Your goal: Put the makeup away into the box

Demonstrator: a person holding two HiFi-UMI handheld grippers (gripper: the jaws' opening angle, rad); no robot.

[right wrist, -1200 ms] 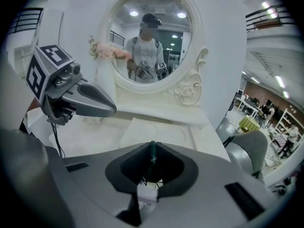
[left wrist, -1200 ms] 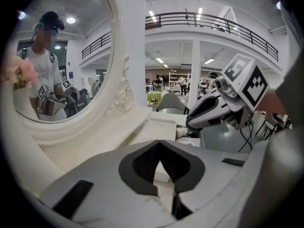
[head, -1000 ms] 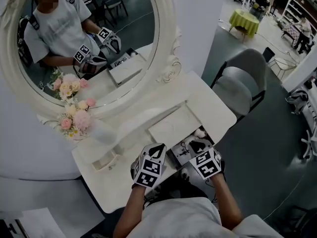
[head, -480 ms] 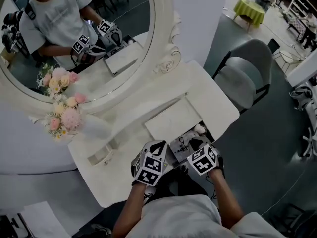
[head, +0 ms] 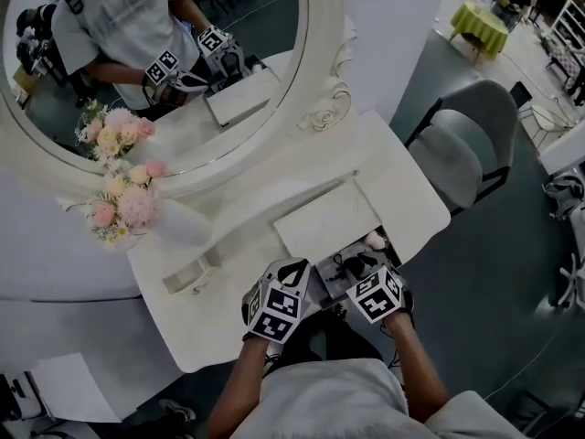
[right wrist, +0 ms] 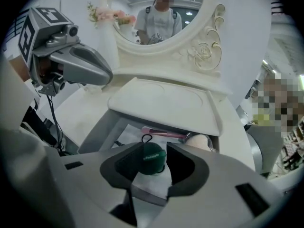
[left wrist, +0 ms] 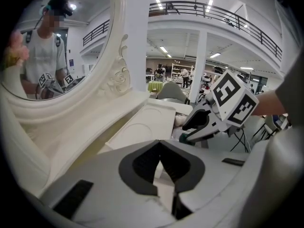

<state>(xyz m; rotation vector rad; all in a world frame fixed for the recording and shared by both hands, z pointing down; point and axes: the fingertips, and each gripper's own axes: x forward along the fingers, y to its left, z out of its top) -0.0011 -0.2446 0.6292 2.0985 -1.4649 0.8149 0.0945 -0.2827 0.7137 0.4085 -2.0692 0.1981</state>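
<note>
While the right tool opens around a green-capped bottle, the box holds a pink brush.

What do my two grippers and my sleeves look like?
Both match: the left gripper and right gripper have light grey moulded bodies, black pads and a white cube with black square markers. Thin black cables trail beneath. The T-shirt is light grey, short-sleeved. The right gripper's jaws are opening, a green-capped bottle between them.
</note>
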